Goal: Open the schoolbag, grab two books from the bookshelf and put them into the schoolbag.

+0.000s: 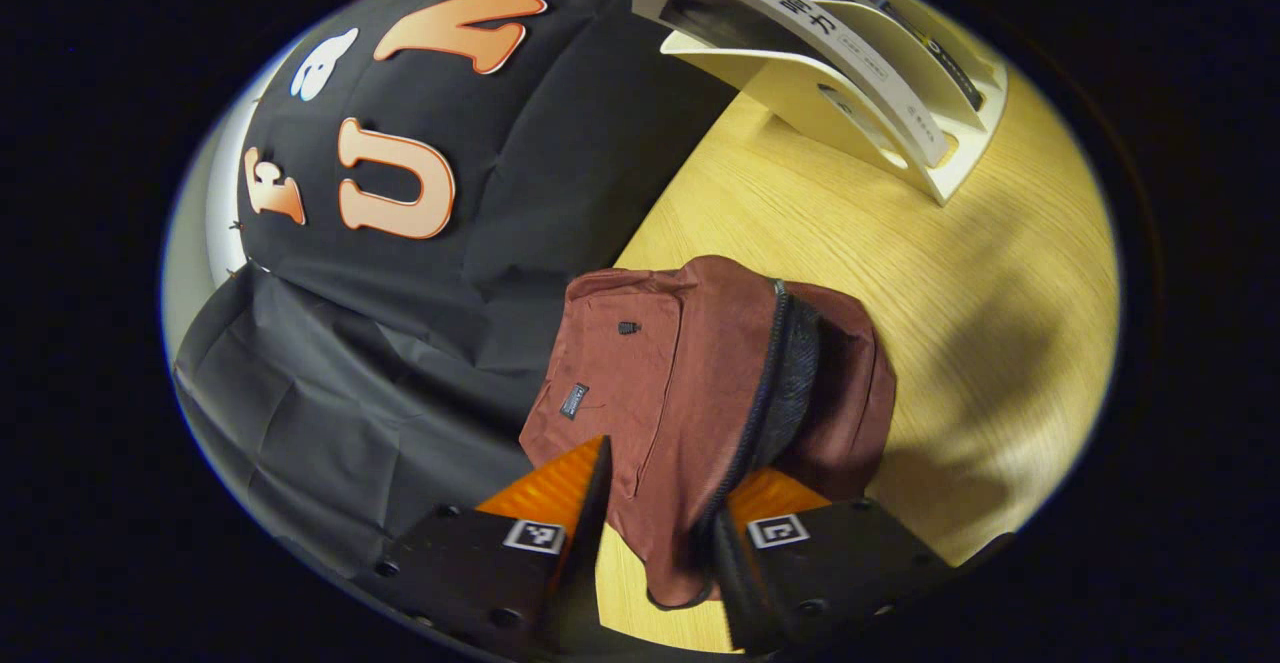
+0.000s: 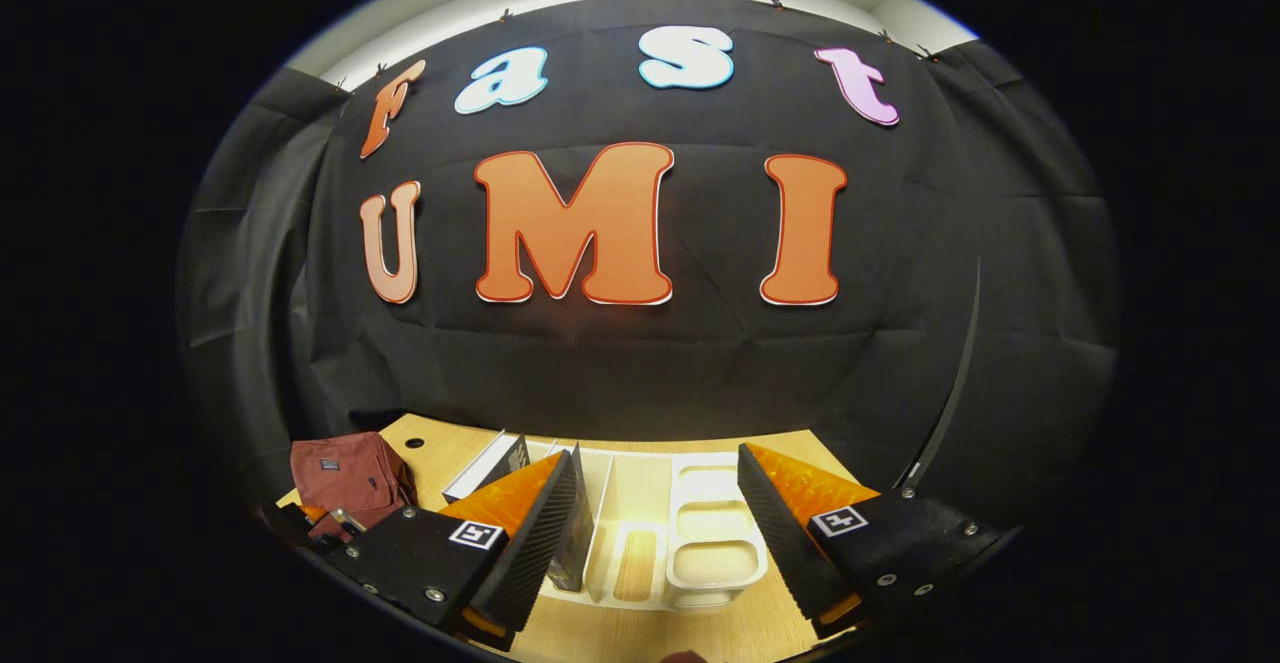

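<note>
Left tongs: your left tongs (image 1: 655,533) sit low in the left gripper view, the fingers apart with a lower fold of the schoolbag between them. The right-hand finger touches the cloth by the zip; you cannot tell whether the other finger presses on it.
Schoolbag: the maroon schoolbag (image 1: 690,383) stands on the table just ahead of your left tongs. Its dark zip (image 1: 760,393) runs down the side and gapes a little, showing a dark lining. In the right gripper view the same bag (image 2: 345,473) sits far left, by the table's back edge.
Right tongs: your right tongs (image 2: 655,533) are wide open and hold nothing, raised above the bookshelf.
Bookshelf: the white bookshelf (image 2: 710,533) lies straight ahead of your right tongs, with upright dividers and shallow trays. In the left gripper view it (image 1: 960,158) stands well apart from the schoolbag, near the far right.
Books: books (image 1: 800,23) lean in the shelf's slots, spines outward. One dark book (image 2: 575,533) stands just beside your right tongs' left-hand finger.
Table: the pale wood table (image 1: 900,273) carries the bag and shelf.
</note>
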Tool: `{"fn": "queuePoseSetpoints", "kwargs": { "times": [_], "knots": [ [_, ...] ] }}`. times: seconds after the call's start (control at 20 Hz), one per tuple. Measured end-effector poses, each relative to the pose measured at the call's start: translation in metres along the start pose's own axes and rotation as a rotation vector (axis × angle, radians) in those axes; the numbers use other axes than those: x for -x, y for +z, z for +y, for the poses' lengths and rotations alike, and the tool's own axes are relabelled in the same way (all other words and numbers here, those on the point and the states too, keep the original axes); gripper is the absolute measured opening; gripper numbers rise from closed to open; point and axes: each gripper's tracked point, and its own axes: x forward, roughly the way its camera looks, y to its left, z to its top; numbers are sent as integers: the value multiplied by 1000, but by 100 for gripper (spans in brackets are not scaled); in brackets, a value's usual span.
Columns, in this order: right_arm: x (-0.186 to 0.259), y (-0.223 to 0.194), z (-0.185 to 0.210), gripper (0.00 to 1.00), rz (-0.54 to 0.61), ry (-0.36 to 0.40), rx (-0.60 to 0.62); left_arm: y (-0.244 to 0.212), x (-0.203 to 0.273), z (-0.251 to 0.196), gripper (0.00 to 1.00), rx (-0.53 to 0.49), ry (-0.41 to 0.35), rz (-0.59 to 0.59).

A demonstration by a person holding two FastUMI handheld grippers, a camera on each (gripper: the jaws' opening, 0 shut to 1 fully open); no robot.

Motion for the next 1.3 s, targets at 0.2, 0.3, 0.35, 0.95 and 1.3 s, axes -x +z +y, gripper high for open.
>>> {"fn": "queuePoseSetpoints", "kwargs": {
  "times": [0.2, 0.3, 0.35, 0.95, 1.3],
  "knots": [
    [-2, -1, -11, 96, 2, -13, -14, 11, 0, 15, 14, 30, -119, 22],
    [-4, -3, -15, 96, 5, -12, -19, 14, 3, 23, 10, 68, -166, 43],
    [-6, -4, -15, 96, 11, -6, -19, 19, 1, 28, 9, 91, -192, 47],
    [-9, -18, 8, 96, 106, -15, 15, 74, -11, 96, 7, 111, -491, 52],
    [-23, -5, 94, 96, 214, -66, -21, 88, -36, 139, 7, 62, -776, -29]
  ]
}}
